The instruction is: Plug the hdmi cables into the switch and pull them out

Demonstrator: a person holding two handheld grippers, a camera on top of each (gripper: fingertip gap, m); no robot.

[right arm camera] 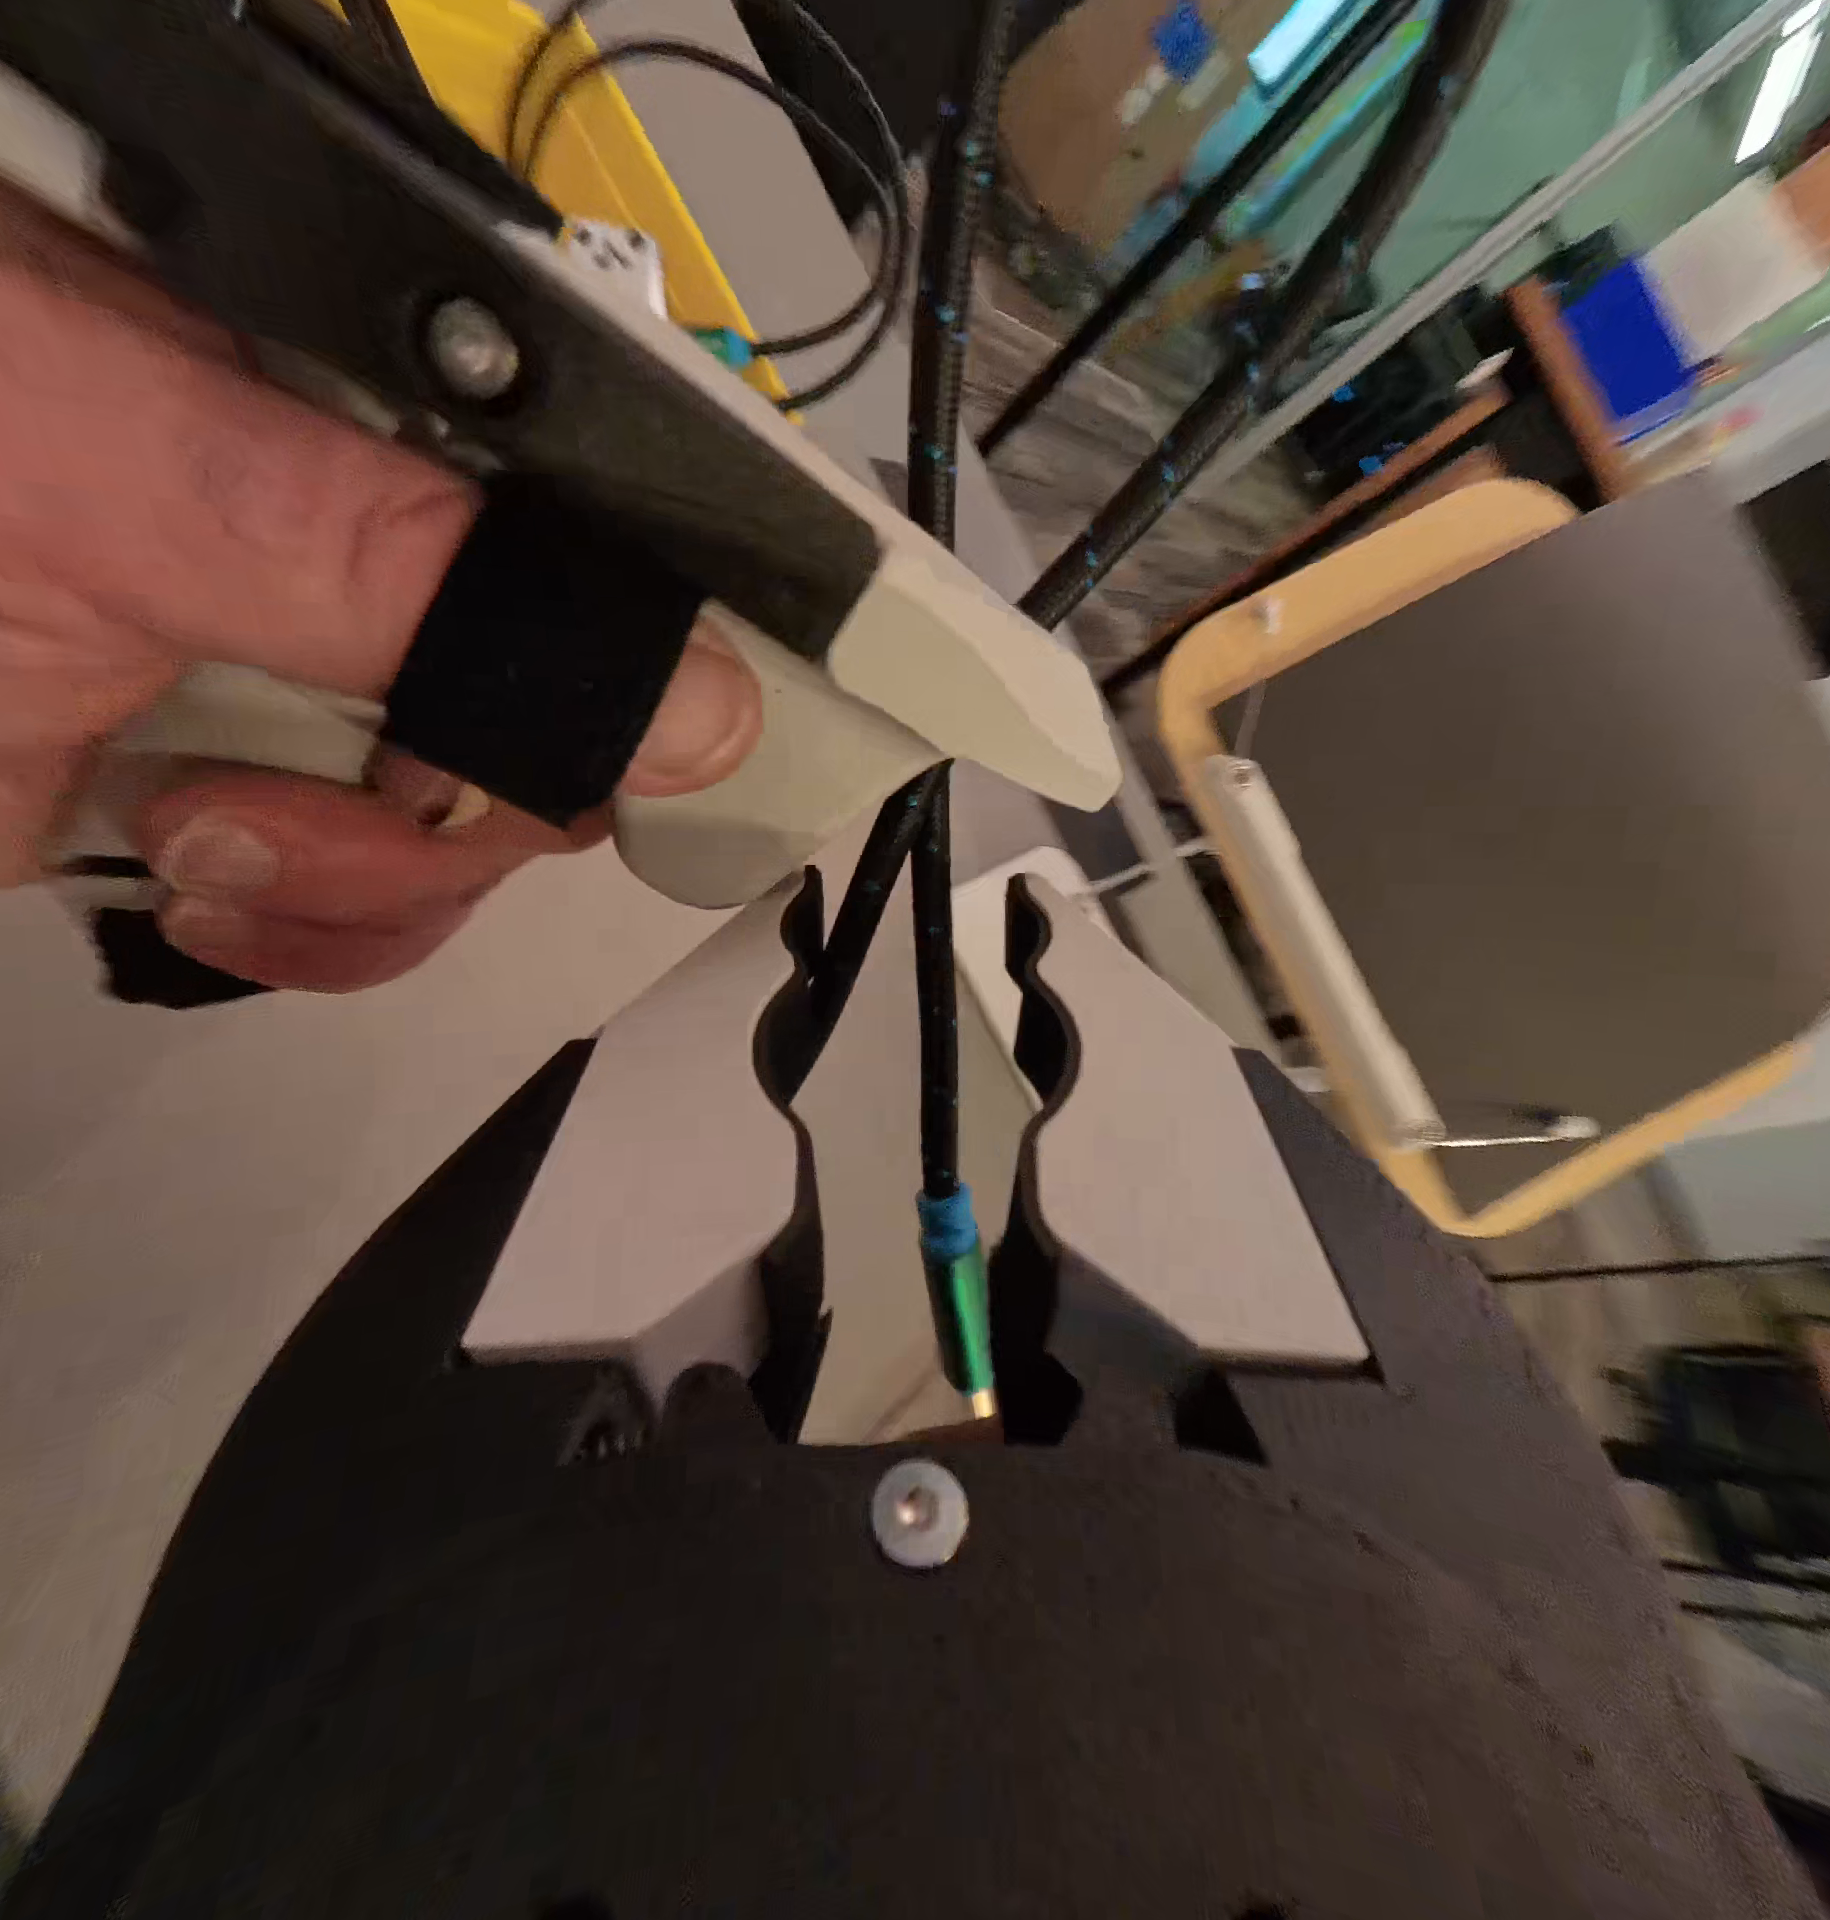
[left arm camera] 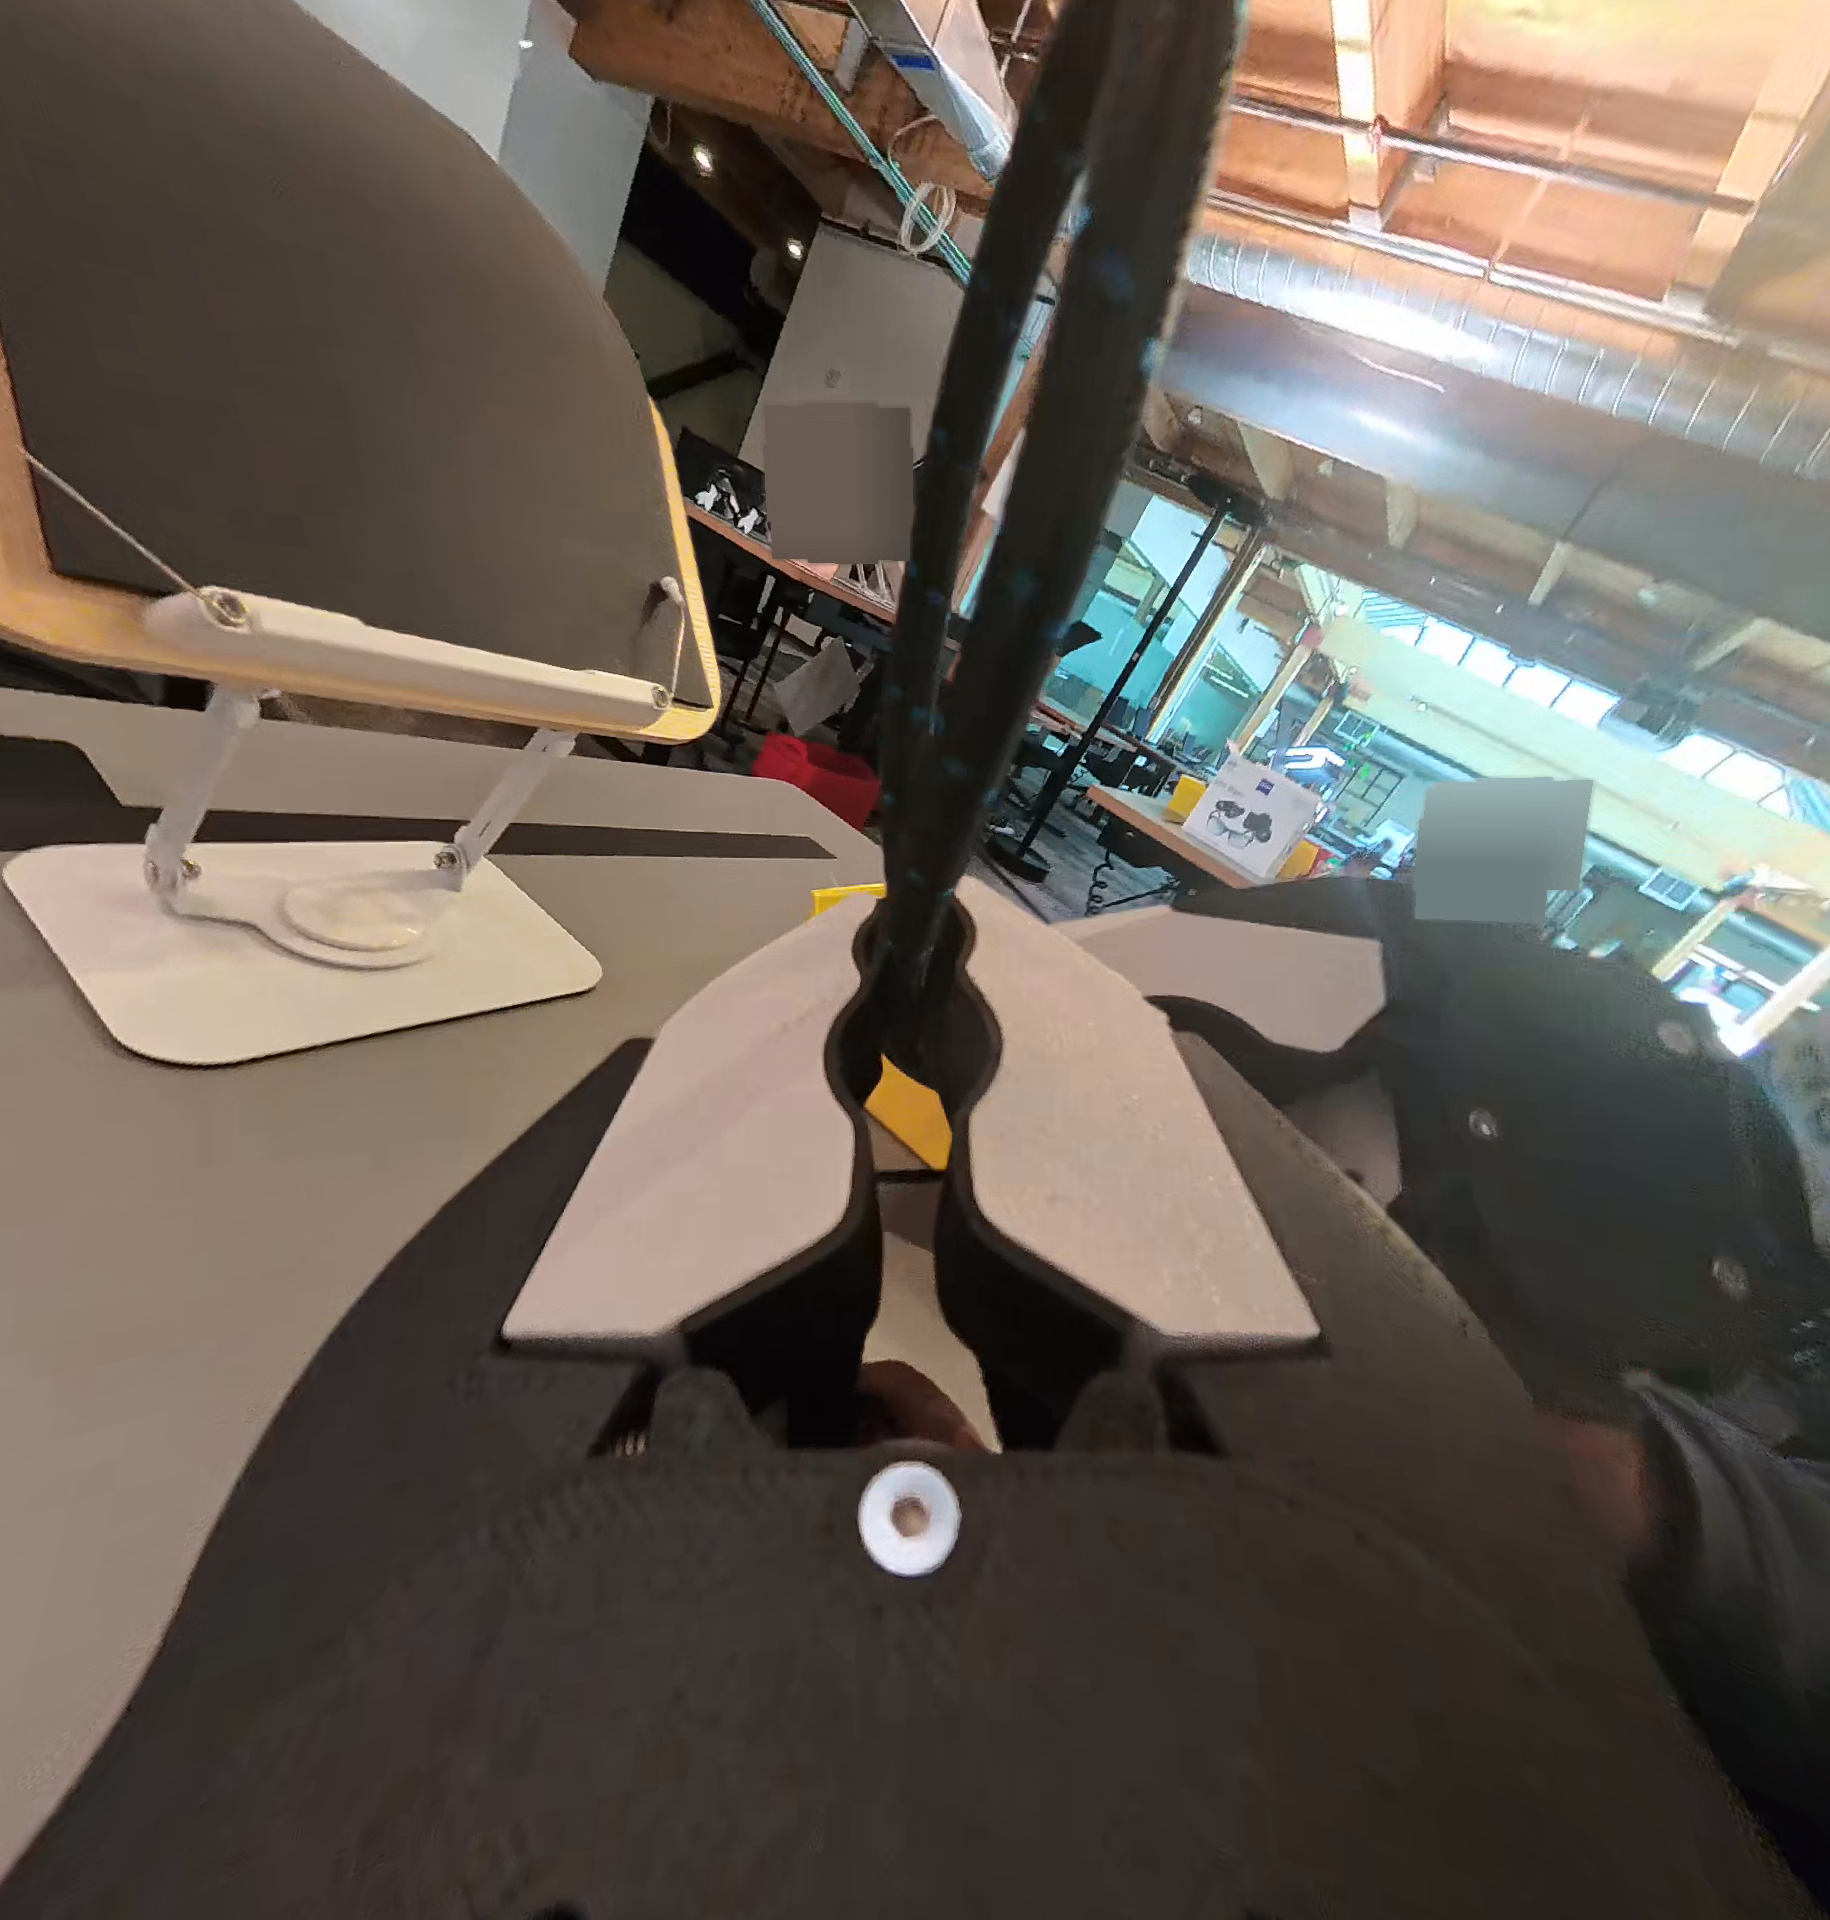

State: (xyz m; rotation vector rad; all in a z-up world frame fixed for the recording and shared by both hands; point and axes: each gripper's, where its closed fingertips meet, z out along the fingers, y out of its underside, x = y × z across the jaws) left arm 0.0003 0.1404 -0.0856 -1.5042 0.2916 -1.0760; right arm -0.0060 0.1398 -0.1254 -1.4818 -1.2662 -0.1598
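Observation:
Two black braided HDMI cables [left arm camera: 1046, 416] rise from my left gripper [left arm camera: 916, 935], which is shut on them at the fingertips. In the right wrist view the left gripper [right arm camera: 911, 821], held by a hand, pinches the same cables [right arm camera: 937, 520]. One cable hangs down from it and ends in a green metal connector [right arm camera: 958, 1299] with a blue collar. The connector dangles between the fingers of my right gripper [right arm camera: 911, 914], which is open; its fingers do not press the cables. No switch shows in either view.
A white stand [left arm camera: 298, 914] holds a tilted wood-rimmed dark board [left arm camera: 267, 312] on the grey table [left arm camera: 111, 1195]; the board also shows in the right wrist view [right arm camera: 1513, 831]. A yellow bin [right arm camera: 620, 177] with thin black wires sits behind the left gripper. Workshop benches lie beyond.

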